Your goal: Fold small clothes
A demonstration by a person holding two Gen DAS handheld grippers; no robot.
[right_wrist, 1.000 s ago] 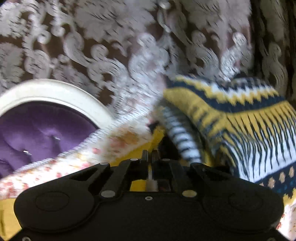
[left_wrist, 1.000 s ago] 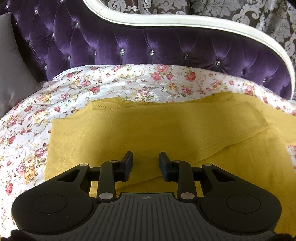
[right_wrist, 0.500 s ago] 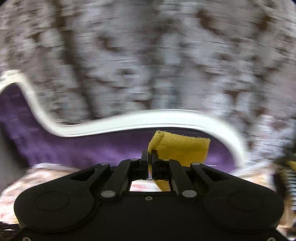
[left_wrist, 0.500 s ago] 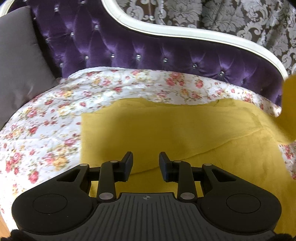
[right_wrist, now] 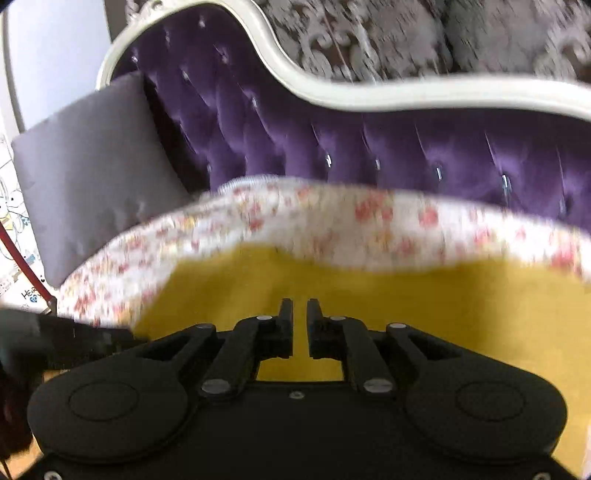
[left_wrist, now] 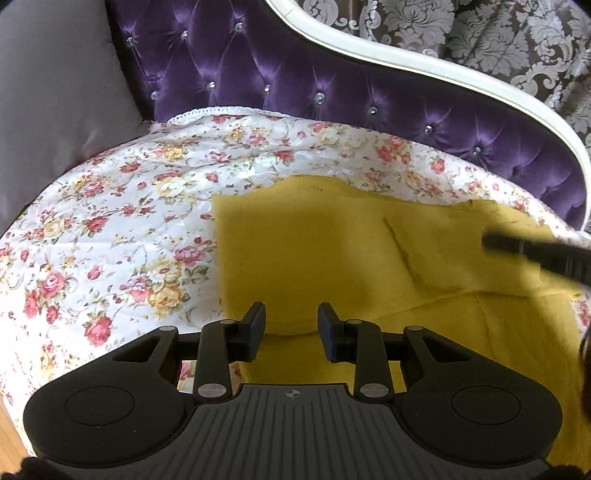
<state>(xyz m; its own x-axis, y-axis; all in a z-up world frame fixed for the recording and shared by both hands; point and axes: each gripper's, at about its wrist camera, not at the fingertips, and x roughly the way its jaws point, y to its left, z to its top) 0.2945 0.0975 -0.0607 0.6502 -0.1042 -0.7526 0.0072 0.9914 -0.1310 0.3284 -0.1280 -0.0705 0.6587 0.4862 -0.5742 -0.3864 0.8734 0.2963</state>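
Observation:
A mustard-yellow knit garment (left_wrist: 314,251) lies flat on the floral bedspread (left_wrist: 129,229). One sleeve (left_wrist: 443,251) is folded across the garment's body. My left gripper (left_wrist: 291,321) hovers open over the garment's near left edge with nothing between its fingers. My right gripper (right_wrist: 300,314) is over the garment (right_wrist: 406,295); its jaws are opening, a narrow gap shows, and no cloth sits in it. In the left wrist view the right gripper (left_wrist: 535,254) is a dark blur above the folded sleeve. The left gripper (right_wrist: 74,339) shows at the left edge of the right wrist view.
A purple tufted headboard (left_wrist: 295,81) with a white curved frame (left_wrist: 424,66) runs behind the bed. A grey pillow (left_wrist: 55,92) leans at the far left. Patterned wallpaper (left_wrist: 480,29) is beyond. Bare bedspread lies left of the garment.
The right gripper swung left across the bed with the yellow sleeve pinched in it, then parted its jaws; the sleeve now lies on the garment's body. The left gripper drifted left.

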